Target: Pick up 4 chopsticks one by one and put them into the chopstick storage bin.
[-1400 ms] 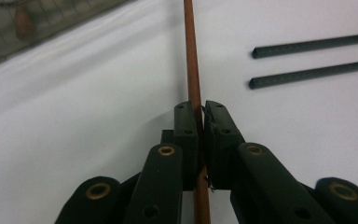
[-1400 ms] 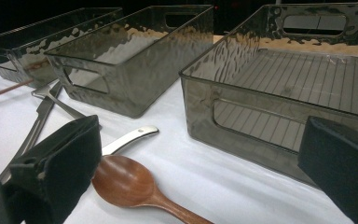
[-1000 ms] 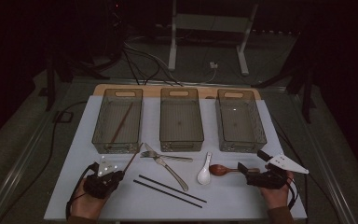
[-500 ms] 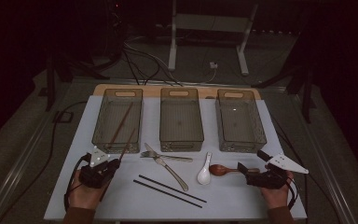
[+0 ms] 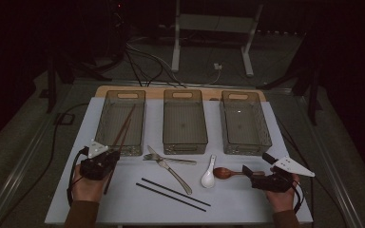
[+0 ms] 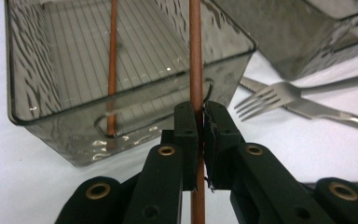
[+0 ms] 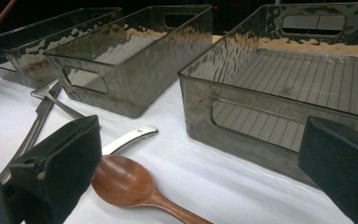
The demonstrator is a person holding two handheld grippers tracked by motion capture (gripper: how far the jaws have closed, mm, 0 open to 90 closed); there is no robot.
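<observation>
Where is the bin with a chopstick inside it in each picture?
High view: the left bin is the leftmost of three in a row.
Left gripper view: the left bin sits at the upper left, just behind the claw and the chopstick it grips.
Right gripper view: the left bin is far off, at the left edge.
Shared landmark: the middle bin beside it.

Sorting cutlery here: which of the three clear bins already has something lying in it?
The left smoky clear plastic bin: a brown wooden chopstick lies inside it. The middle and right bins hold nothing.
</observation>
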